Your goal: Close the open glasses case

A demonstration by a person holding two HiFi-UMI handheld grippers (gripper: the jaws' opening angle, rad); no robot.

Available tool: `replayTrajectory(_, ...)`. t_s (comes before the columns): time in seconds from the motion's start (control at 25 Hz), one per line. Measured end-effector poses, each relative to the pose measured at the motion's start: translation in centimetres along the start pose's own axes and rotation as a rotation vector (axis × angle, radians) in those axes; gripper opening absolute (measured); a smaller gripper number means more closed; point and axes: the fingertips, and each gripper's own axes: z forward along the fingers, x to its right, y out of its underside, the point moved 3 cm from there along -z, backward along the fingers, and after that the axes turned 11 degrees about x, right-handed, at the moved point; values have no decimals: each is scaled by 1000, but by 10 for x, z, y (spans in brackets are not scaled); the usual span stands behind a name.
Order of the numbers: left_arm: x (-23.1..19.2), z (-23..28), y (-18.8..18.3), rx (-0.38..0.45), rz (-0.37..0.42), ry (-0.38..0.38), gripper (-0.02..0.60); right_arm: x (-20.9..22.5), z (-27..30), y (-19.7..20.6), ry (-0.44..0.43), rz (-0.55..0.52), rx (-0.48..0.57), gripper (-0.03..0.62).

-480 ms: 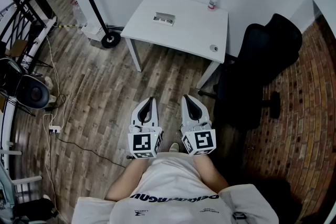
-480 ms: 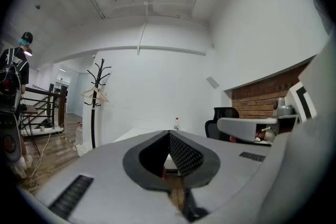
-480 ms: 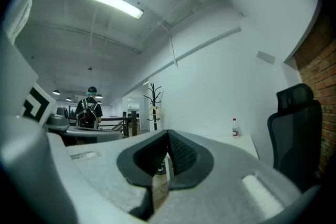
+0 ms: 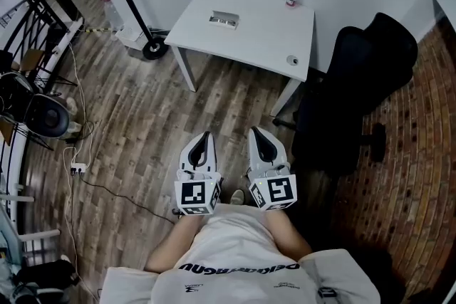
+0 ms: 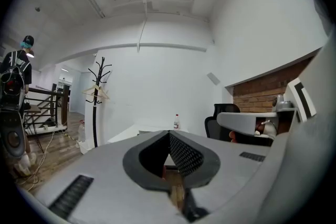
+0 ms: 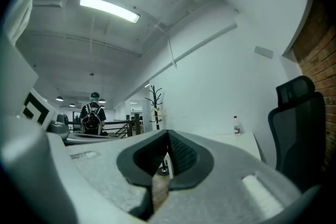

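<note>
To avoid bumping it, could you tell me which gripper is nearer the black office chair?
Right. The right gripper is beside the chair, on its left; the left gripper sits farther left.

We spot the glasses case (image 4: pixel 224 19) now: small, grey, oblong, lying open and flat on the white worktop (image 4: pixel 267 39), left of its middle.

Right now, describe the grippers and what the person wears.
The left gripper and right gripper: pale grey tapered shells, dark textured jaw linings, each with a white cube bearing black square markers. The person wears a white T-shirt with dark lettering.
</note>
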Motion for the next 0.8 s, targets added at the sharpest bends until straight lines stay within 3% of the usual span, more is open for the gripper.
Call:
replayTrajectory(0.24,8,7,10,-24,19,-2,-3,15,8,10,-1,27,-4,2)
replayTrajectory(0.48,-14,33,16,-14,10,-17,-3,19,37,24,-9,29,-11,2)
replayTrajectory(0.8,-69,122,30,-5,-32,-1,-3,44,123,47,10,0,2,2)
